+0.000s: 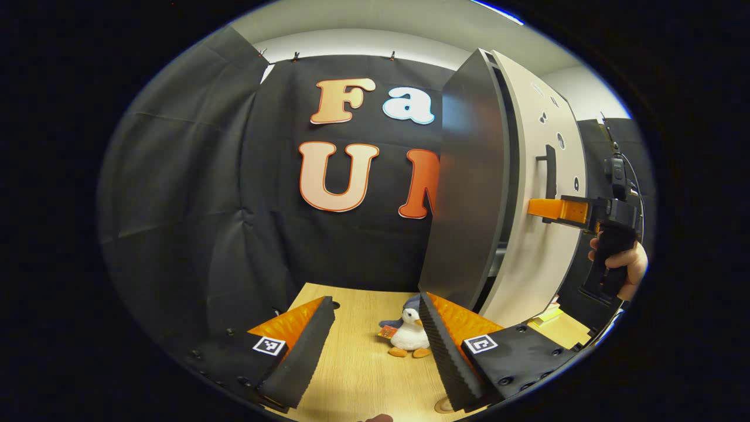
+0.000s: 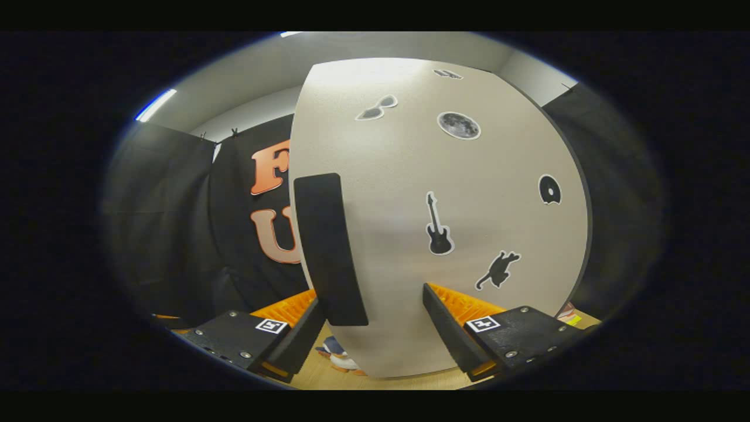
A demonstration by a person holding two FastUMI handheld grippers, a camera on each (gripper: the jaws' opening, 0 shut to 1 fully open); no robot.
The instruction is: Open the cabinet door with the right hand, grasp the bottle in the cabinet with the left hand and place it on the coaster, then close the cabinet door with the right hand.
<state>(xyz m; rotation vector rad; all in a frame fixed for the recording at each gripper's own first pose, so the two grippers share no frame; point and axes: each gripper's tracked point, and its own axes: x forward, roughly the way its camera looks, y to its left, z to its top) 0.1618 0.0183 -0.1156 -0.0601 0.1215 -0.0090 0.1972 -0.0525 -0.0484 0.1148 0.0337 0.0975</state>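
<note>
Both fingers of the left gripper [image 1: 375, 346] stand wide apart at the bottom of the left gripper view, holding nothing, with bare wooden table [image 1: 357, 375] showing in the gap between them. Beyond their tips a small plush penguin [image 1: 410, 334] sits upright on the table, close to the inner edge of the finger on the view's right. Past it rises the cabinet [image 1: 469, 193], its dark side panel facing this camera and its pale cabinet door [image 1: 533, 234] hinged slightly ajar, a narrow dark gap showing along the edge. Farther off in that view, a hand [image 1: 624, 264] holds the right gripper [image 1: 542, 210] level against the door, just beside the black handle [image 1: 549, 170]. In the right gripper view, the right gripper's [image 2: 375, 319] 2 fingers are spread apart, and the handle's [image 2: 328, 246] lower end sits just inside the finger on the view's left; whether it touches is unclear. Black stickers, among them a guitar [image 2: 438, 225] and a cat [image 2: 498, 269], dot the door [image 2: 480, 176].
</note>
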